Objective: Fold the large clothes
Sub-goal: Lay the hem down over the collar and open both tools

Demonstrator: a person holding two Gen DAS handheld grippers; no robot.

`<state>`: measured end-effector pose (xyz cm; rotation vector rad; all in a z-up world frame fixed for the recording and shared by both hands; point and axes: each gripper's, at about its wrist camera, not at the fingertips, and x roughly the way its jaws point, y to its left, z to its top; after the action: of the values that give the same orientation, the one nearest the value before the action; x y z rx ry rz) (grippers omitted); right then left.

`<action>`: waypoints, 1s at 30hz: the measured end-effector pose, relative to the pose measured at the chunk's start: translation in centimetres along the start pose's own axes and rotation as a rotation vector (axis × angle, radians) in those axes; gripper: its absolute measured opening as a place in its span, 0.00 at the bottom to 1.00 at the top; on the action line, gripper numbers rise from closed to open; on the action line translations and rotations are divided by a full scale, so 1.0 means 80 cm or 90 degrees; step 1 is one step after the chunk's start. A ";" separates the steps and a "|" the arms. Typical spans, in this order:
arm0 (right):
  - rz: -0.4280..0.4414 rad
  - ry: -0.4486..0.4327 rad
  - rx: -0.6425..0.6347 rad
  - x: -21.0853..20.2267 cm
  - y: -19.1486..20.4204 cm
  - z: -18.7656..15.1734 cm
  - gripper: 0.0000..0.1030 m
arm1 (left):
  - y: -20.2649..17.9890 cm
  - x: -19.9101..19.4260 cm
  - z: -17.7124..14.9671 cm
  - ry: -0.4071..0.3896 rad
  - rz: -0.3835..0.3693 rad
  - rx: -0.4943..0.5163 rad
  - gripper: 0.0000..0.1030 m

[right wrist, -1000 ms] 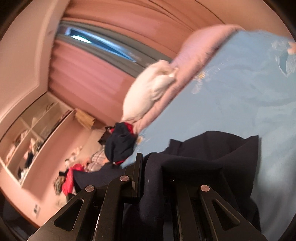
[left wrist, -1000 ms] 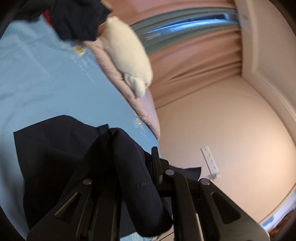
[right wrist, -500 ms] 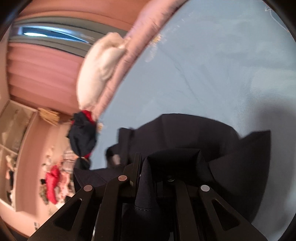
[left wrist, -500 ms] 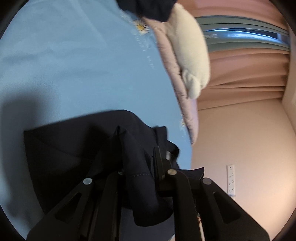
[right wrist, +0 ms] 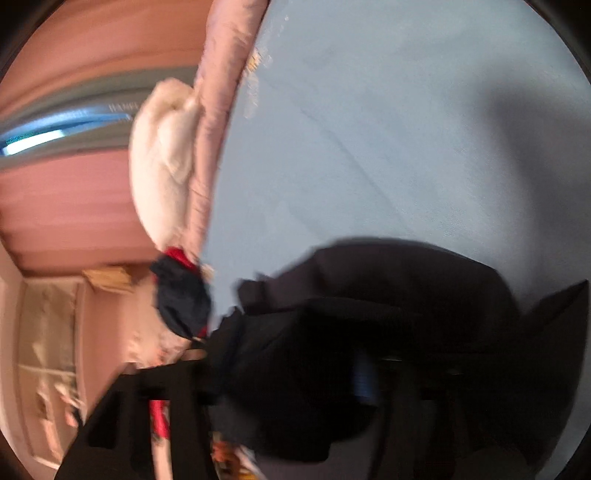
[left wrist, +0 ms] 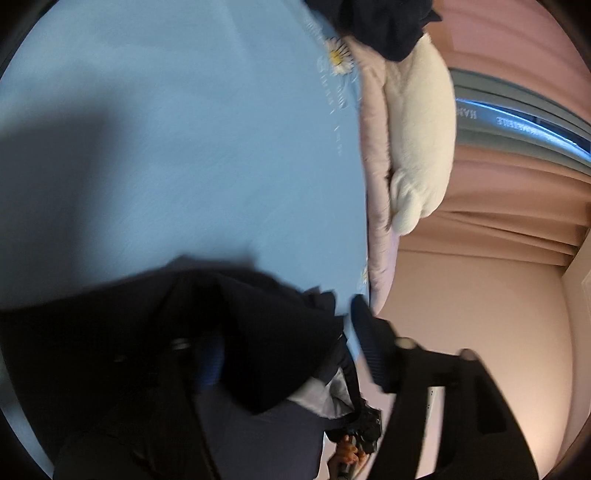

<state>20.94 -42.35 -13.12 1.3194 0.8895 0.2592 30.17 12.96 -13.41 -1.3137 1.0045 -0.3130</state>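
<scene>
- The dark garment (left wrist: 110, 332) lies bunched on the blue bed (left wrist: 184, 147), at its near edge. Part of it is heaped over both tools.
- The left tongs (left wrist: 273, 343) stand wide. One finger (left wrist: 369, 343) is bare, clear of the cloth and off the bed's edge. The other is buried under a fold.
- The right tongs (right wrist: 288, 369) also look wide, but blur and draped cloth hide the tips. The garment (right wrist: 406, 288) covers most of the tool.
- Judged step: letting a fold drop onto the bed.
- Draw each tool back low and straight along its fingers, so the cloth slides off rather than lifting with it.
- The buried left finger is the likely snag. Tilt it down and ease it out from under the fold before moving sideways.
- Check that nothing hangs over the bed's edge by the bare finger. A grey lining shows there, and its weight could pull the fold apart.
- The heap looks lumpy, not flat. It probably needs smoothing with shut tips, from the centre outward, before the next fold.
- Keep clear of the pillow (left wrist: 421, 129) and the other clothes (left wrist: 384, 26) at the far side, which are well apart from the work.
</scene>
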 end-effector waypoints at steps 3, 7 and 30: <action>0.011 -0.011 0.009 -0.004 0.006 0.010 0.75 | -0.015 -0.001 0.010 -0.029 -0.003 0.006 0.72; 0.023 -0.089 0.025 -0.026 -0.001 0.022 0.75 | -0.026 -0.011 0.024 -0.070 -0.002 0.014 0.72; -0.480 -0.075 -0.619 -0.045 0.033 -0.239 0.46 | -0.031 -0.038 -0.257 0.007 0.354 0.640 0.70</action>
<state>6.24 -30.05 -8.96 0.0645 0.9156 -0.0031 13.76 0.98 -8.33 -0.1138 0.9702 -0.3260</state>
